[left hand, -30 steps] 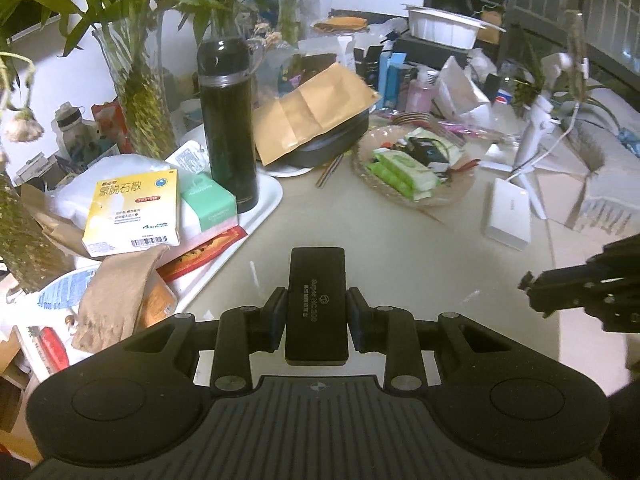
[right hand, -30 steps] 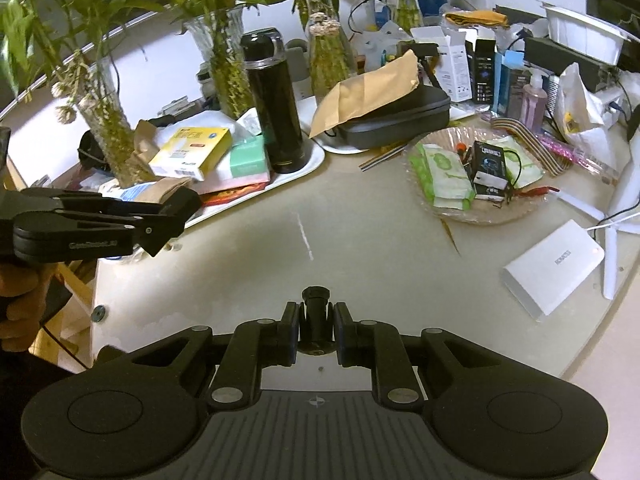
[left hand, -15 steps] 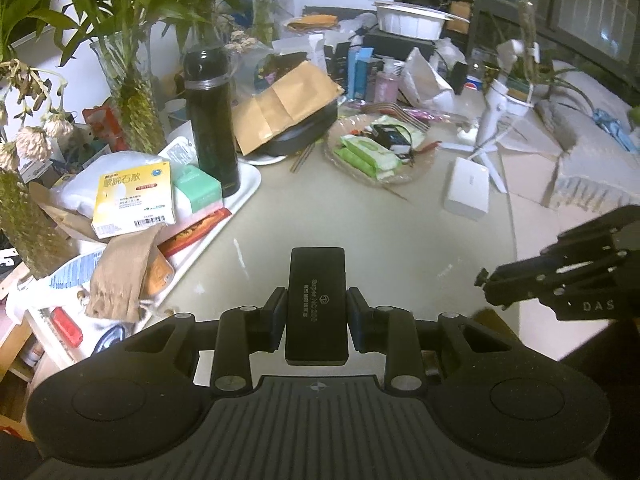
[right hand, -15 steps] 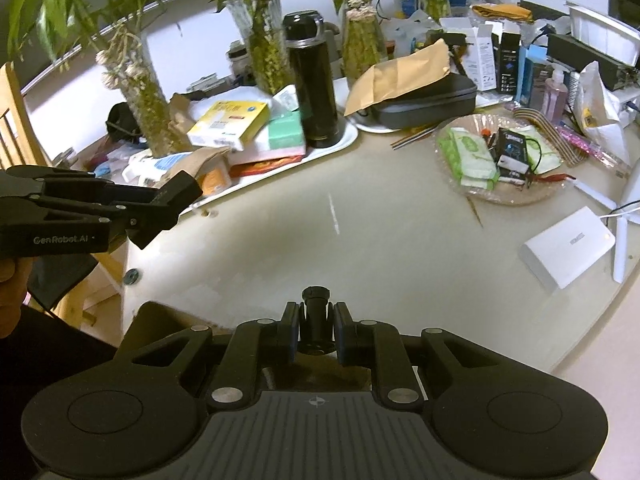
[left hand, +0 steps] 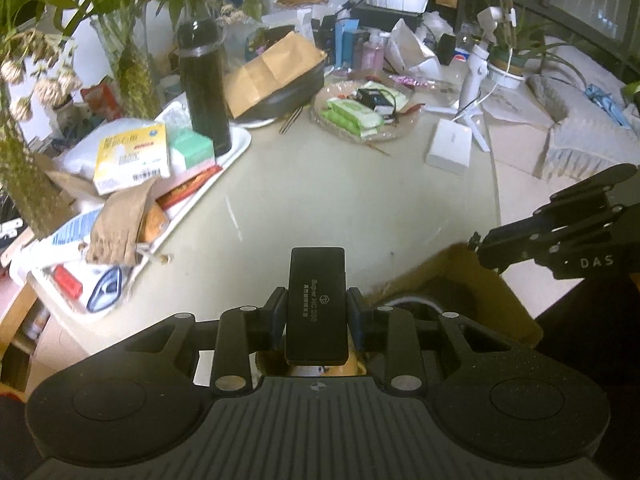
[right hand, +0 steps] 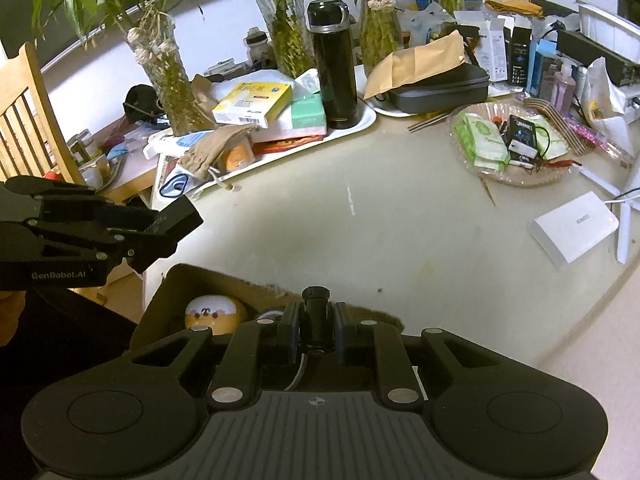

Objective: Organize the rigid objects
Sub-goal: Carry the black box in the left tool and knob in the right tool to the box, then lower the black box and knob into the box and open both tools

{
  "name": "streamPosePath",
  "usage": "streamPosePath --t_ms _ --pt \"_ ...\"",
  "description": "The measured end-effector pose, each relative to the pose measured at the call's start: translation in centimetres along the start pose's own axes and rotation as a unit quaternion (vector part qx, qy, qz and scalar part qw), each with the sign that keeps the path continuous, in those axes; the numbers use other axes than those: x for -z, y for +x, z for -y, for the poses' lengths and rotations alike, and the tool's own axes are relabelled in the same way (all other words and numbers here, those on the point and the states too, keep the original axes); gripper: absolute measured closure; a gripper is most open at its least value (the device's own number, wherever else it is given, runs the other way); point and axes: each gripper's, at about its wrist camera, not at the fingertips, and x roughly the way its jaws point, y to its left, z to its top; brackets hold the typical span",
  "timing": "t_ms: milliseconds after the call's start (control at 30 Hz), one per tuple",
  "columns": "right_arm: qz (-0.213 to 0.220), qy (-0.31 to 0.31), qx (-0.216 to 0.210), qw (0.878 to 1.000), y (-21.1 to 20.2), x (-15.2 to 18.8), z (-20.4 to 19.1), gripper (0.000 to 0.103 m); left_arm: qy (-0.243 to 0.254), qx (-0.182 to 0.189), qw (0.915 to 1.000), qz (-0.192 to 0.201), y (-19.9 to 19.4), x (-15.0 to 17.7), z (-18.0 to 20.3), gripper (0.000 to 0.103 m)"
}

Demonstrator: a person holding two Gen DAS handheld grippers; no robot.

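We grip a flat black slab (left hand: pixel 316 304) in our left gripper (left hand: pixel 316 320) at lower centre, above the open cardboard box (left hand: pixel 472 280) at the table (left hand: pixel 320 200) edge. Our right gripper (right hand: pixel 316 330) clamps a small black cylinder (right hand: pixel 316 312) over the same box (right hand: pixel 208 280), lower centre.

the left gripper (right hand: pixel 176 222) carries "genrobot.ai" in pale letters on its side. the right gripper (left hand: pixel 478 240) shows "das" on its body. the flat black device (left hand: pixel 316 304) reads "super mc-200", with a smaller unreadable line beside it.
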Motion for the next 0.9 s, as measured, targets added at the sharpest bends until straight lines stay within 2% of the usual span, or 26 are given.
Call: streamPosePath --t_ms 333,567,600,700,900 --pt "-0.008 0.002 -0.005 1.000 -0.8 2.0 -0.9 0.083 -0.027 0.000 0.9992 -0.031 -0.2 2.7 0.9 0.072" --pt "-0.009 0.009 -0.007 1.000 -1.1 3.1 -1.0 0.083 -0.042 0.012 0.9984 -0.035 -0.1 4.2 1.4 0.071" --pt "-0.009 0.012 -0.007 1.000 -1.1 3.2 -0.9 0.083 -0.043 0.011 0.9985 -0.033 -0.1 4.4 1.4 0.069" --pt "-0.009 0.019 -0.009 1.000 -1.1 3.5 -0.6 0.083 -0.049 0.004 0.9986 -0.021 -0.5 4.9 1.4 0.047" --pt "-0.010 0.021 -0.014 1.000 -1.1 3.9 -0.5 0.083 -0.064 -0.002 0.9979 -0.010 -1.6 5.4 1.4 0.047"
